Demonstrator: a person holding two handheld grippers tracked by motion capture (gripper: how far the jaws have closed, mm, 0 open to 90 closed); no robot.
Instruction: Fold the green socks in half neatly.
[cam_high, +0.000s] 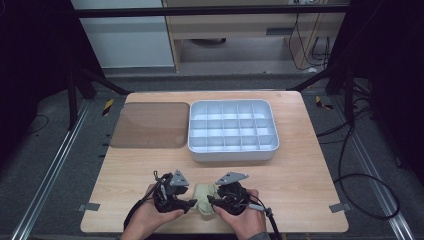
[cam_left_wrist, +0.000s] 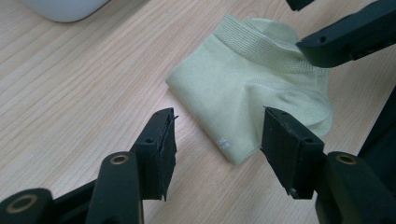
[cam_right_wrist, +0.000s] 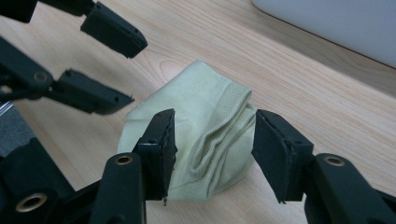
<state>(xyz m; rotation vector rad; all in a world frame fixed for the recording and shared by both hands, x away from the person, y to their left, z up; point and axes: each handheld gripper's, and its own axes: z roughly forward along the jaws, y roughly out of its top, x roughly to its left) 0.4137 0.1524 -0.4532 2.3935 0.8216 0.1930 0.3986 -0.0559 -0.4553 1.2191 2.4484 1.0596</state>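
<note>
High view: the folded sock (cam_high: 203, 195) lies near the table's (cam_high: 300, 180) front edge, between both grippers. Left gripper view: left gripper (cam_left_wrist: 217, 140) released, straddling the sock's corner. Right gripper view: right gripper (cam_right_wrist: 212, 140) released, spanning the cuff.

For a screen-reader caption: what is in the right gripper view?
A folded pale-green fabric sock lies on the light wooden table, its ribbed cuff between the right gripper's open black jaws. The left gripper reaches in from upper left.
</note>
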